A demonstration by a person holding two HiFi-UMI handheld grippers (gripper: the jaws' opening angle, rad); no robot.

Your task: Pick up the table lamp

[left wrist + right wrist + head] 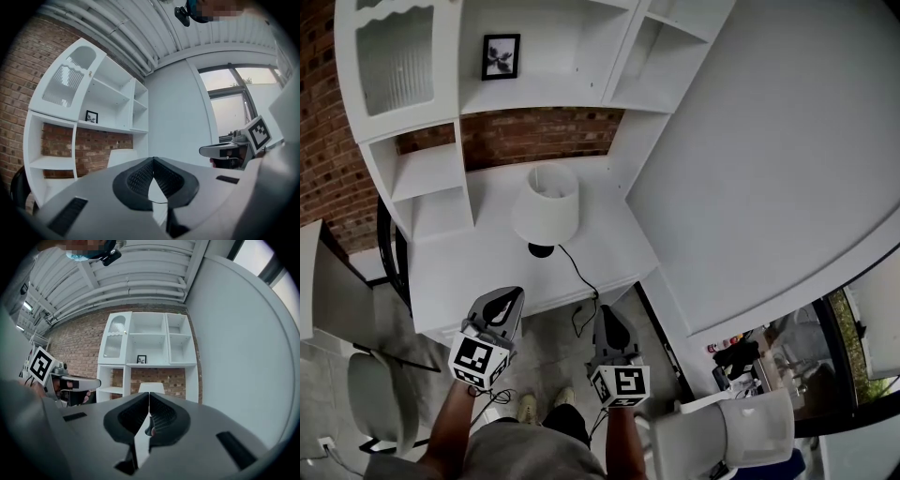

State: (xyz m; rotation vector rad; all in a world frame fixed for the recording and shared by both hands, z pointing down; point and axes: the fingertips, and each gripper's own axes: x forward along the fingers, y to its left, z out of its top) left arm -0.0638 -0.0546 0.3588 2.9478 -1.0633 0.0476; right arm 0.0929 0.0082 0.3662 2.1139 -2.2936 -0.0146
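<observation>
The table lamp has a white drum shade and a black base. It stands on the white desk below the shelf unit. My left gripper and right gripper hover side by side over the floor, short of the desk's front edge and apart from the lamp. Both point level toward the desk, shut and empty. In the left gripper view the shade shows just left of the closed jaws. Seen from the right gripper view, the shade sits straight above the closed jaws.
A black cord runs from the lamp over the desk edge to the floor. White shelves with a small framed picture rise behind the desk against a brick wall. A chair stands at left, another at lower right. A white wall bounds the right.
</observation>
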